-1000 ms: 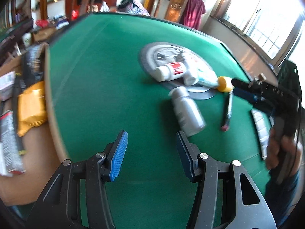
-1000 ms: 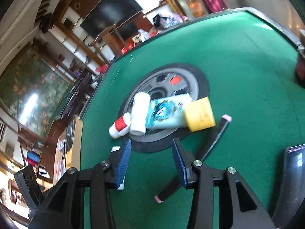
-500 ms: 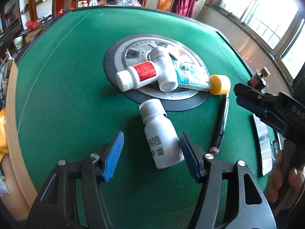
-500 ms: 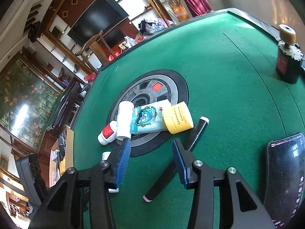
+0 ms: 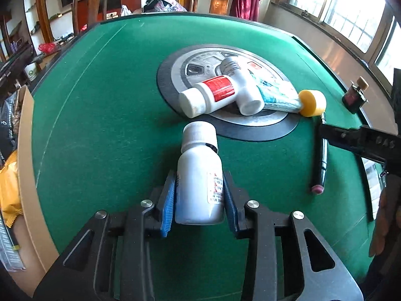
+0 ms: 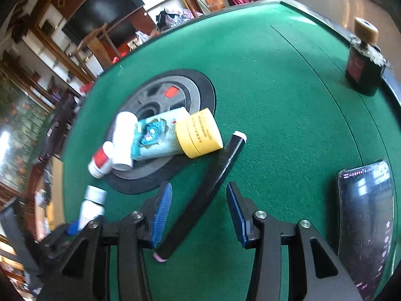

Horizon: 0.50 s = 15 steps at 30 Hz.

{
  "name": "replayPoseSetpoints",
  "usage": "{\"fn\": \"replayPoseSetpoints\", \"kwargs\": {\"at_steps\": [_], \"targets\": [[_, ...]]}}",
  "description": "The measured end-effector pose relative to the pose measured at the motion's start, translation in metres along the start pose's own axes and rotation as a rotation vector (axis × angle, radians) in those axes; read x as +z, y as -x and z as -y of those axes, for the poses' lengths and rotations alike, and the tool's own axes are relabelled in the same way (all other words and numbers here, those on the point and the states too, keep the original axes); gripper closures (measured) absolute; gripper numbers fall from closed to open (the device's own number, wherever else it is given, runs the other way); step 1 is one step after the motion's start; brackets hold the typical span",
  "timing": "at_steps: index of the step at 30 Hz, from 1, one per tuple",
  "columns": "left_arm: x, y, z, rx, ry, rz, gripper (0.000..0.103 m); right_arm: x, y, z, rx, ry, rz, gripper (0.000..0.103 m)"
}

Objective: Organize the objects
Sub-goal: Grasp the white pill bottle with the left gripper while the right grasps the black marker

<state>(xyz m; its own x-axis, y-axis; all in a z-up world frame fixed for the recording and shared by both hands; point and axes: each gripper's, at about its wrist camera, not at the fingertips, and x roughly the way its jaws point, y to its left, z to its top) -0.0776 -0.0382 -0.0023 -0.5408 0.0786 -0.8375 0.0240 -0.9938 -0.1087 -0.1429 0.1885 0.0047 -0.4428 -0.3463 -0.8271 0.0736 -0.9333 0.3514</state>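
Now my left gripper (image 5: 199, 198) is closing its jaws on the white bottle (image 5: 199, 178), which lies on its side on the green worktop (image 5: 105, 125) just short of the round disc (image 5: 250, 123) in the middle, its cap pointing toward that disc. The blue pads (image 5: 168, 200) sit against both sides of the bottle's body. On the disc itself lie a red-labelled bottle (image 5: 215, 92), a second white bottle (image 5: 240, 85) leaning across it, and a blue tube (image 5: 278, 95) whose yellow cap (image 5: 312, 100) hangs over the disc's edge.

My right gripper (image 6: 199, 213) has its jaws apart, straddling a black marker (image 6: 208, 190) that lies on the worktop just beside the disc, one pink end near the yellow cap, the other near my left pad. I am not clamped on it; there is green cloth showing between the marker and my right pad. Farther from the disc, a phone (image 6: 363, 215) lies flat near the worktop's edge and a dark perfume bottle (image 6: 363, 67) stands upright at the rim.
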Motion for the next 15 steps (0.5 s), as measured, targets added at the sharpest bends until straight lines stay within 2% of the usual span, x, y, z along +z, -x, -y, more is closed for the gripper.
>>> {"fn": "replayPoseSetpoints", "kwargs": {"at_steps": [5,6,7,10,15], "targets": [[-0.003,-0.001,0.006,0.023,-0.033,0.014,0.069,-0.011,-0.001,-0.027,-0.131,0.216,0.026,0.059],[-0.004,-0.001,0.005,0.022,-0.035,0.015,0.069,-0.015,-0.001,-0.033,-0.166,0.303,0.023,0.064],[-0.004,-0.001,0.004,0.020,-0.035,0.017,0.069,-0.018,0.001,-0.033,-0.183,0.339,0.017,0.074],[-0.003,-0.002,0.005,0.018,-0.044,0.022,0.069,-0.018,0.011,-0.019,-0.184,0.326,0.020,0.087],[-0.002,-0.003,0.007,0.030,-0.059,0.037,0.069,-0.027,0.020,-0.010,-0.231,0.315,0.043,0.089]]}}
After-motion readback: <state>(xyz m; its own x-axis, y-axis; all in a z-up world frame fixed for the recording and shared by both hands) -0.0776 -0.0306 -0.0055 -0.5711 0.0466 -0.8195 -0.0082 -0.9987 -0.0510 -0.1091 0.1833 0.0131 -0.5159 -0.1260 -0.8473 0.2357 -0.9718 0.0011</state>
